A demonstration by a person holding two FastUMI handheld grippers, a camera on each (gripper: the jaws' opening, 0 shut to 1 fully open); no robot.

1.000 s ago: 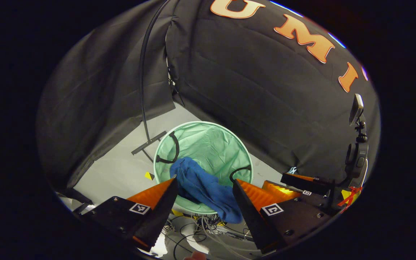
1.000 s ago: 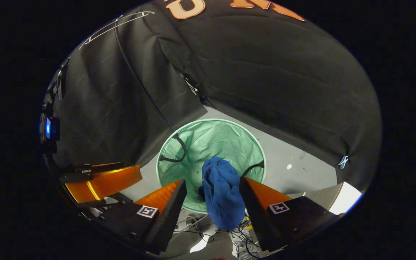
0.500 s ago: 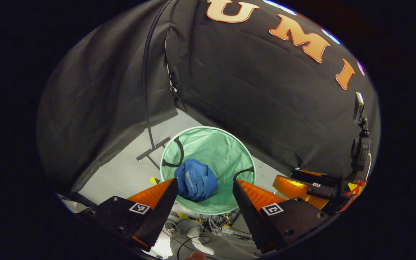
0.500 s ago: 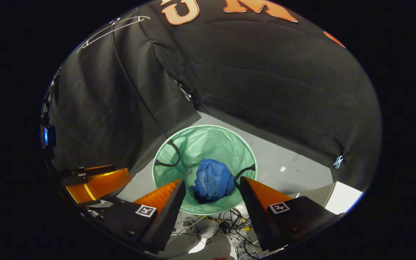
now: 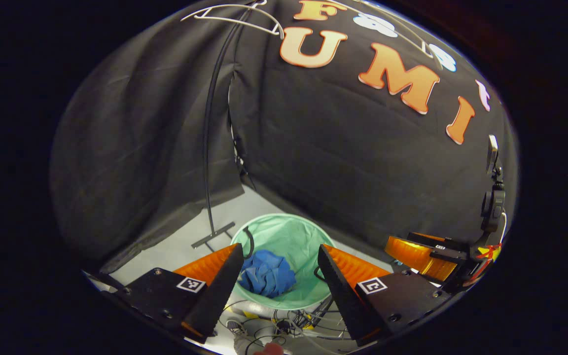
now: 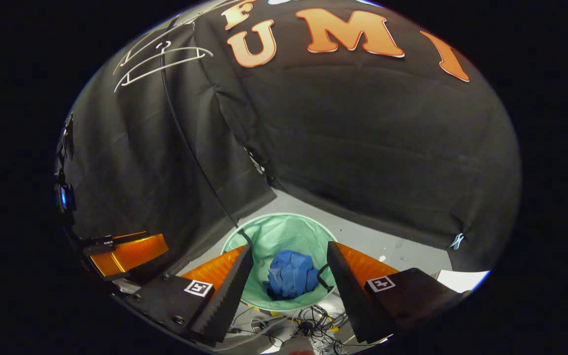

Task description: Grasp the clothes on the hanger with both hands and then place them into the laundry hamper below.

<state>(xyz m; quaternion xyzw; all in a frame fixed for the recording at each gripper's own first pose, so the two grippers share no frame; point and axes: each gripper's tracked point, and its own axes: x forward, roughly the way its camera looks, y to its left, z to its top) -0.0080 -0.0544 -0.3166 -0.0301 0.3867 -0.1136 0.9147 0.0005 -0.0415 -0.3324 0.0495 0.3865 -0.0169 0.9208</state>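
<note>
Hamper is my landmark, and the cloth lies bunched inside it, low against the near wall, with no long axis left to speak of, just a crumpled heap. In the left gripper view my left gripper hangs well above the hamper with its fingers wide apart and nothing between them; the cloth shows through that gap, far below. The right gripper view gives the same picture: right gripper spread open and empty above the hamper, cloth directly beneath. So from either gripper the cloth lies straight down, inside the hamper's rim, and I judge the placing as done. If I had to reach back in, neither hand looks clearly nearer; both sit over the hamper's near edge.

Beyond the hamper, up against the booth wall, bare hangers hang on a thin stand whose foot rests on the floor just beside the hamper.

Hard to make out: the hamper's near rim is cut off by my own fingers in both views, so I cannot tell whether any cloth trails over that edge. Cables tangle on the floor just this side of the hamper, partly hidden too.
</note>
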